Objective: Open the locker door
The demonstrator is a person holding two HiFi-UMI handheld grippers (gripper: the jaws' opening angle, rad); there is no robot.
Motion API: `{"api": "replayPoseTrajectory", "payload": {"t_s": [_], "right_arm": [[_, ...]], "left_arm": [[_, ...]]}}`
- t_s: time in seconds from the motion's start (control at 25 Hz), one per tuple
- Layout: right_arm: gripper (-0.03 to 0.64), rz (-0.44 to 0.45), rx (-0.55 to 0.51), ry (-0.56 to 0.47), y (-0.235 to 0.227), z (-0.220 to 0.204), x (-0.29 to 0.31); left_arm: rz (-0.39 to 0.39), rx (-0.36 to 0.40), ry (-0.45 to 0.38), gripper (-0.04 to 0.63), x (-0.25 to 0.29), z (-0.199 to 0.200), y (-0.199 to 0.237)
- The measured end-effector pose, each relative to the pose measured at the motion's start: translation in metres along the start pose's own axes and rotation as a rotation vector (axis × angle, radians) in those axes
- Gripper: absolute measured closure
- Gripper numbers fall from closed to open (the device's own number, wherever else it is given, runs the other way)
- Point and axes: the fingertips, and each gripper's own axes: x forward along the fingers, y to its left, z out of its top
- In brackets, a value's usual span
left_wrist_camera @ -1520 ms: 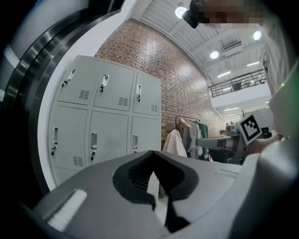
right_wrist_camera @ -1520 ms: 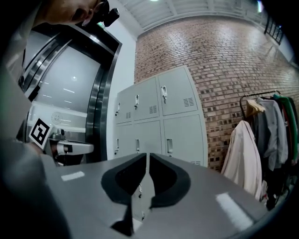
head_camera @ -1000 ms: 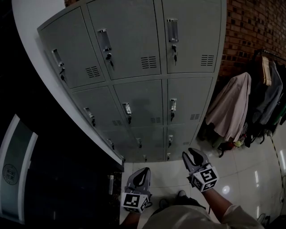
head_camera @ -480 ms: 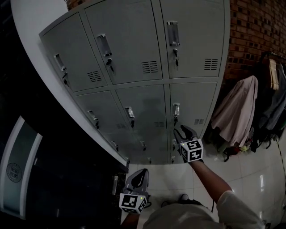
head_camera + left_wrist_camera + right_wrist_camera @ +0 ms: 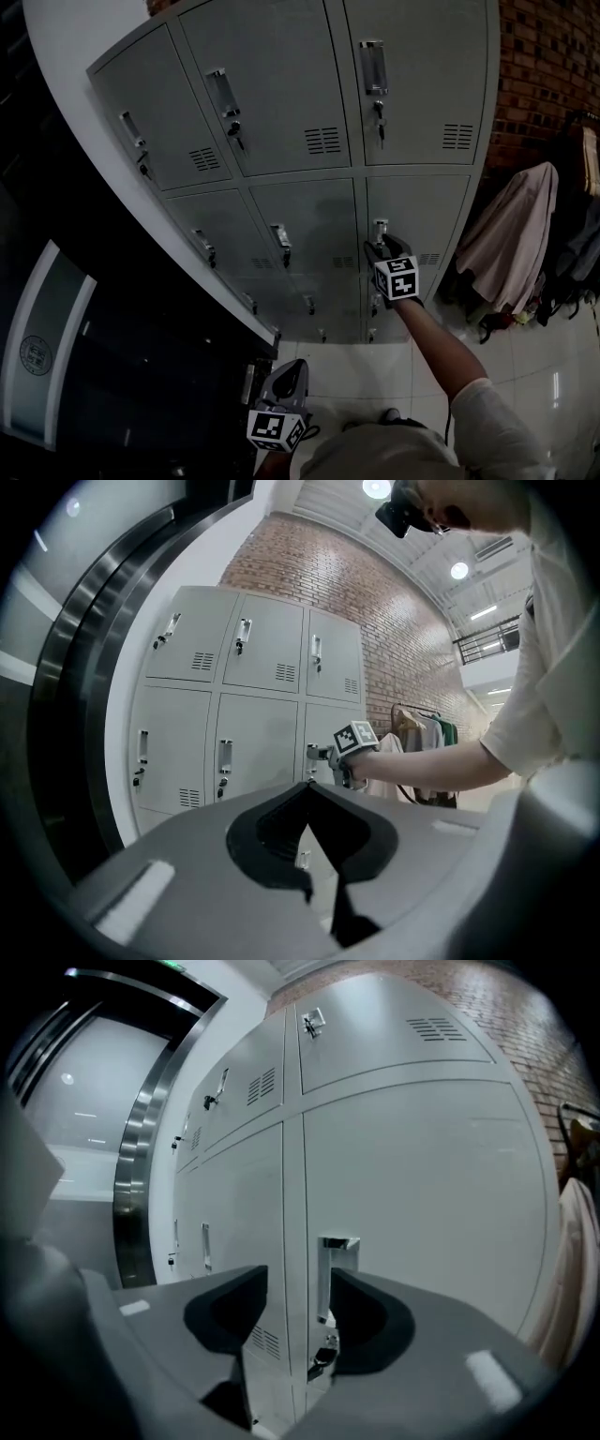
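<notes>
A bank of grey lockers point(image 5: 309, 103) fills the head view. My right gripper point(image 5: 381, 247) is stretched out to the middle-row right door point(image 5: 422, 211), at its metal handle point(image 5: 380, 228). In the right gripper view the handle point(image 5: 336, 1274) stands in the gap of my right gripper point(image 5: 300, 1302), close to the right jaw, with a key point(image 5: 323, 1358) hanging below it. The jaws are opening and their pads do not press on the handle. My left gripper point(image 5: 289, 377) hangs low near my body. Its jaws meet at the tips point(image 5: 307, 785) with nothing held.
Coats point(image 5: 511, 234) hang on a rack right of the lockers, in front of a brick wall point(image 5: 553, 66). A white pillar point(image 5: 84, 141) and a dark glazed panel point(image 5: 47, 356) stand to the left. Glossy tiled floor point(image 5: 525, 375) lies below.
My right arm has reached up and forward from beside my body to the locker handle. The left gripper has stayed low, sinking slightly in the view.
</notes>
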Motion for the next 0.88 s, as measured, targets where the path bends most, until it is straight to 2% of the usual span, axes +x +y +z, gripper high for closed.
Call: {"api": "replayPoseTrajectory", "payload": {"t_s": [0.16,0.36,0.56,0.64,0.76,0.88], "right_arm": [[0.417,-0.001,0.0,0.018,-0.007,-0.005,0.018],[0.418,-0.007,0.005,0.064,-0.021,-0.02,0.046],[0.486,-0.073,0.007,0.059,-0.028,-0.025,0.051],[0.486,-0.074,-0.006,0.052,-0.029,-0.025,0.051],[0.493,-0.059,-0.022,0.093,-0.028,-0.029,0.05],[0.525,-0.067,-0.02,0.112,-0.026,-0.032,0.045]], "left_arm": [[0.043,-0.029,0.011,0.568,-0.002,-0.006,0.01],[0.054,-0.041,0.013,0.568,0.006,-0.016,0.017],[0.062,-0.064,0.021,0.568,0.012,-0.024,0.019],[0.064,-0.074,0.024,0.568,0.016,-0.027,0.019],[0.043,-0.063,0.022,0.568,0.026,-0.028,0.017],[0.027,-0.055,0.021,0.569,0.032,-0.027,0.016]]}}
